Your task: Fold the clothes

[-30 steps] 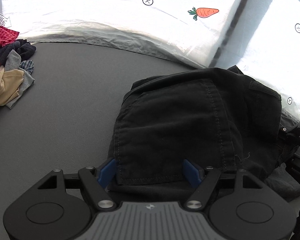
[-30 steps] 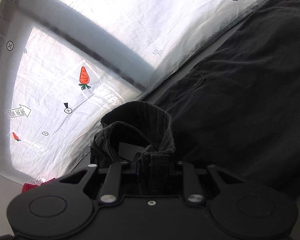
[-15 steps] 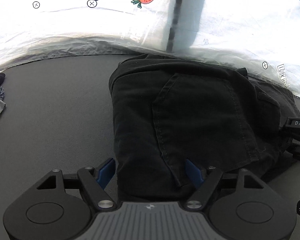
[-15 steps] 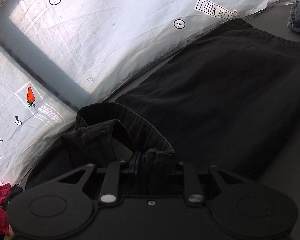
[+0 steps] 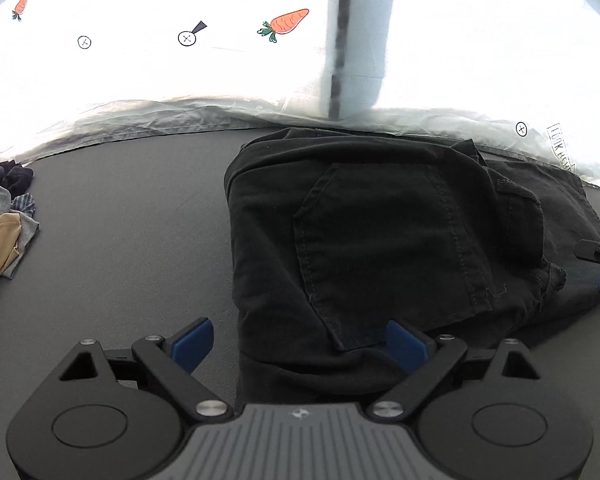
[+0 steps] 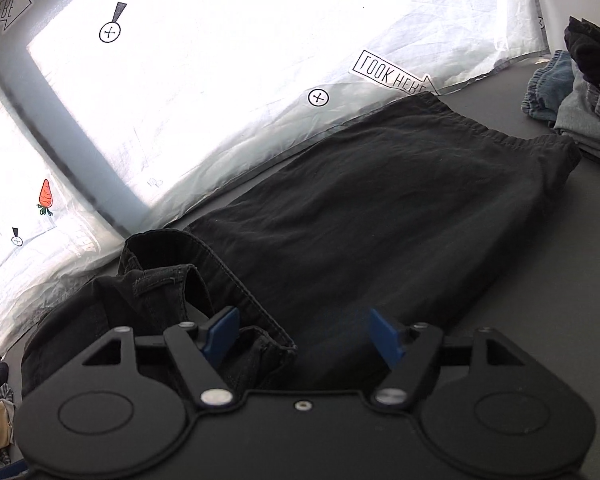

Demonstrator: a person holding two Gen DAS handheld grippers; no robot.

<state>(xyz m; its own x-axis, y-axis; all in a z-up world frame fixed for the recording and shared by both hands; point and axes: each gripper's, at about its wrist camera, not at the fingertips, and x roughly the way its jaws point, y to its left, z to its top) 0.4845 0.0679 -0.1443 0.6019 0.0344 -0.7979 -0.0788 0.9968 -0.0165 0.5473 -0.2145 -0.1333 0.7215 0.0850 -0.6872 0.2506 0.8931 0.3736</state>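
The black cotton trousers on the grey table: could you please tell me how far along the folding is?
Done: the black cotton trousers are folded over once, and a folded stack sits aside. In hand: nothing; left tongs and right tongs are open. Left: further folds, plus the unfolded pile.

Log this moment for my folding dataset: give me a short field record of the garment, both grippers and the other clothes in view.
garment: black trousers, flat on the grey table, waistband end folded over the legs
left gripper: open, fingers either side of the folded edge, holding nothing
right gripper: open, at the waistband, holding nothing
unfolded pile: mixed clothes at the left edge of the left wrist view
folded stack: beyond the trouser hems, right wrist view
backdrop: white sheet with carrot and cross marks
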